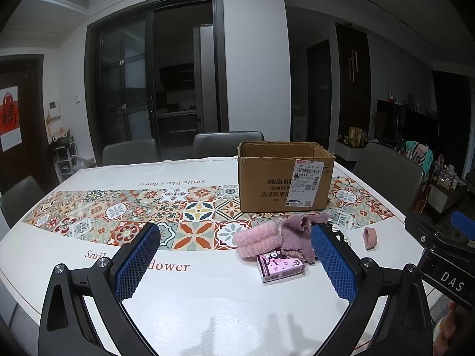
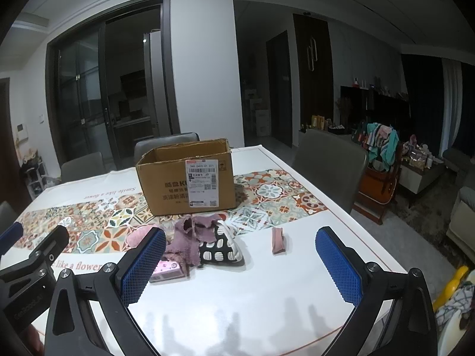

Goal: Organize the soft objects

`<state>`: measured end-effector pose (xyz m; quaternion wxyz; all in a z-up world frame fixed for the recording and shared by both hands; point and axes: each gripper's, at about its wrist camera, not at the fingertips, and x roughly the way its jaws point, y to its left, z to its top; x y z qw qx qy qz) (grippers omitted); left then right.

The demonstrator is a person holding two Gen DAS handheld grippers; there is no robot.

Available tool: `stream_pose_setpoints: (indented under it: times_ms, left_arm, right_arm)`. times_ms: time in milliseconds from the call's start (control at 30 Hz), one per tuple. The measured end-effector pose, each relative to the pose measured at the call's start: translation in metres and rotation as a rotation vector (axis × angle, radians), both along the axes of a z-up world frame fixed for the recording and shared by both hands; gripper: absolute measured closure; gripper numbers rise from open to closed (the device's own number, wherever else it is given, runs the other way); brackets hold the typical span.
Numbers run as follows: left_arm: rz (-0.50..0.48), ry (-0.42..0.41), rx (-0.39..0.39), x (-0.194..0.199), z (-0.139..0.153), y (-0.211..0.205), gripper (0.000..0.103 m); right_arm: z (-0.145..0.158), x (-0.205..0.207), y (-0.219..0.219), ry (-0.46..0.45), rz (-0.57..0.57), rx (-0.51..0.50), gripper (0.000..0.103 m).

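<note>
- I hold my left gripper (image 1: 234, 262) and right gripper (image 2: 240, 262) wide apart, holding nothing, ready to pick.
- The soft things sit just in front of the cardboard box (image 1: 285, 176): a fluffy pink cloth (image 1: 256, 241), a purple cloth (image 1: 294, 237), a spotted pouch (image 2: 221, 247).
- The box is open on top, so I think they go inside.

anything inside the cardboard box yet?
Cannot tell. The cardboard box is open-topped, but both wrist views show only its front wall and the upper inner walls; the floor is hidden. The mauve cloth and pink fuzzy cloth lie on the table in front.
</note>
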<state>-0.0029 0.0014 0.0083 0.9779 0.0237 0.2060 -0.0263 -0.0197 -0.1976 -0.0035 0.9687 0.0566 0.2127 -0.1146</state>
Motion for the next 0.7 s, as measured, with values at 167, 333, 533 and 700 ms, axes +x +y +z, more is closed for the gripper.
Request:
stream_pose_setpoints:
  times_ms: [167,333,533,700]
  left_arm:
    - [0.0,0.0,0.001,0.0,0.0,0.0,0.0]
    - [0.0,0.003,0.0,0.0,-0.001,0.0,0.0]
    - [-0.001,0.01,-0.001,0.002,-0.004,0.001,0.0]
    - [-0.014,0.036,-0.008,0.009,-0.013,0.0,0.0]
  right_arm:
    - [0.0,0.0,0.001,-0.001,-0.001,0.0,0.0]
    - [-0.001,0.0,0.001,0.0,0.001,0.0,0.0]
    - [-0.001,0.001,0.001,0.003,0.0,0.0,0.0]
    - [-0.007,0.006,0.002,0.018,0.001,-0.007,0.001]
